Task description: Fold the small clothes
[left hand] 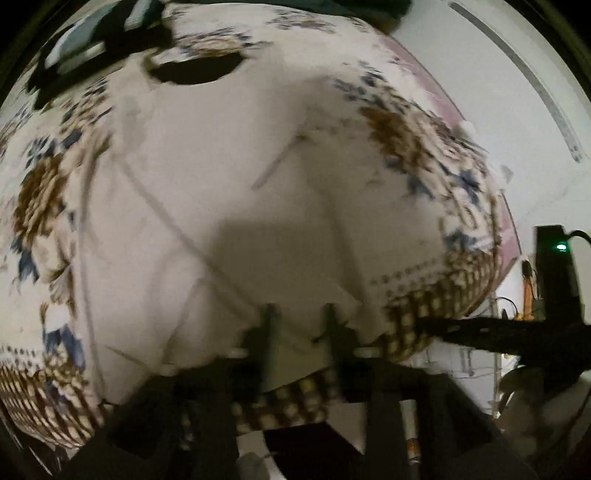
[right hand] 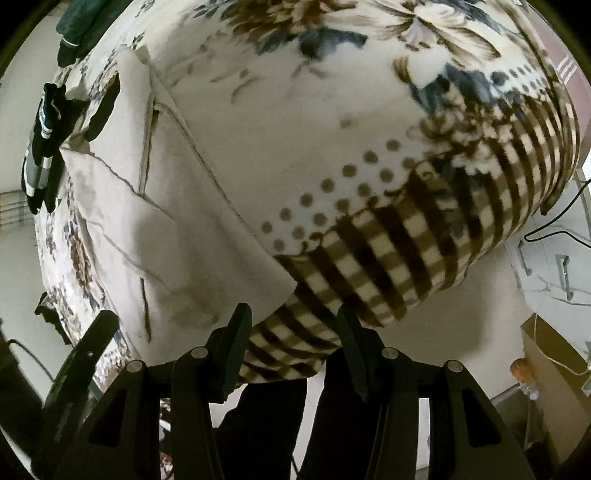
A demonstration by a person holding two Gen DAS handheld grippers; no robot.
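A cream-white garment (left hand: 236, 206) lies spread on a floral blanket (left hand: 40, 199); the left wrist view is blurred. My left gripper (left hand: 297, 317) is at the garment's near hem, fingers apart with cloth edge between them; whether it grips is unclear. In the right wrist view the garment (right hand: 155, 221) lies to the left, partly folded with seams showing. My right gripper (right hand: 291, 325) is open and empty, over the checked border of the blanket (right hand: 388, 251), just right of the garment's near corner.
Dark striped clothes (right hand: 40, 147) lie at the blanket's far left edge and show in the left wrist view (left hand: 92, 48). A dark green garment (right hand: 81, 26) lies at the far corner. The other gripper's black body (left hand: 517, 328) is at right. Pale floor and cables lie beyond the blanket's edge.
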